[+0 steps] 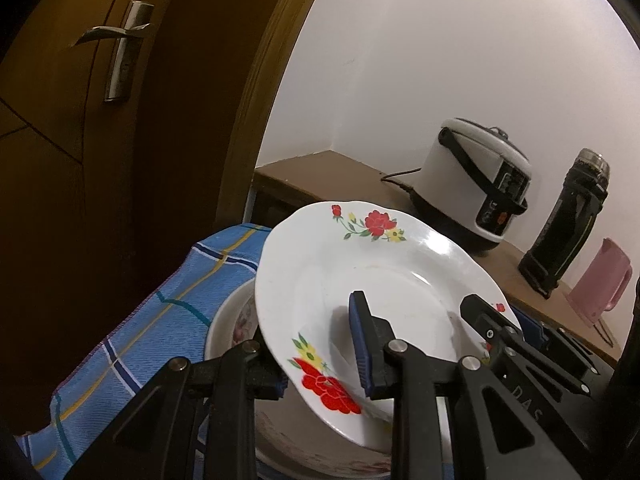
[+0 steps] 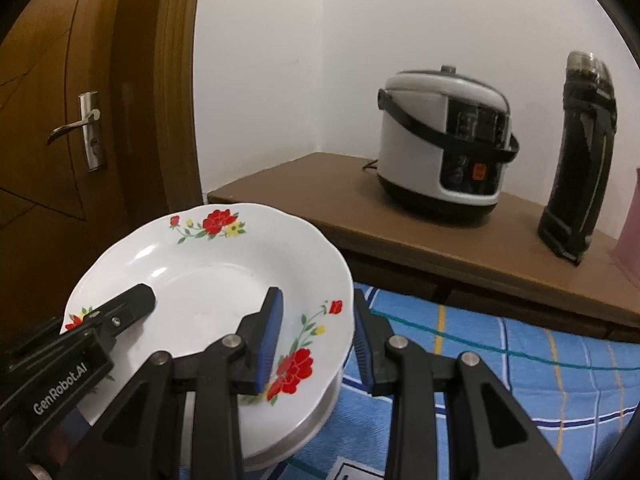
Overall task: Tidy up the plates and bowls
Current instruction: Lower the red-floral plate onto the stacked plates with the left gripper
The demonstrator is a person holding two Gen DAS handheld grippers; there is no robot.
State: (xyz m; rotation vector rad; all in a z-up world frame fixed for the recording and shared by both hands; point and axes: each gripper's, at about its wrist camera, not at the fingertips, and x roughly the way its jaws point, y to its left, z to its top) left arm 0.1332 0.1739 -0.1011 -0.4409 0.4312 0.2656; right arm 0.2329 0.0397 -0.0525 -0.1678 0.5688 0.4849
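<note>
A white plate with red flowers (image 1: 360, 280) (image 2: 208, 280) is held tilted above a pale bowl (image 1: 228, 332) (image 2: 296, 428) on the blue checked cloth. My left gripper (image 1: 320, 364) straddles the plate's near rim, one blue pad on the plate's face and the other finger under the rim. My right gripper (image 2: 316, 344) straddles the opposite rim the same way; its tip shows in the left wrist view (image 1: 480, 312). The left gripper's tip shows in the right wrist view (image 2: 132, 304). Both grip the plate.
A blue checked cloth (image 1: 140, 320) (image 2: 500, 360) covers the surface. A brown shelf (image 2: 440, 240) behind holds a white rice cooker (image 2: 444, 144) (image 1: 476, 184), a dark flask (image 2: 580, 160) (image 1: 564, 220) and a pink jug (image 1: 600, 280). A wooden door (image 1: 80, 120) stands at left.
</note>
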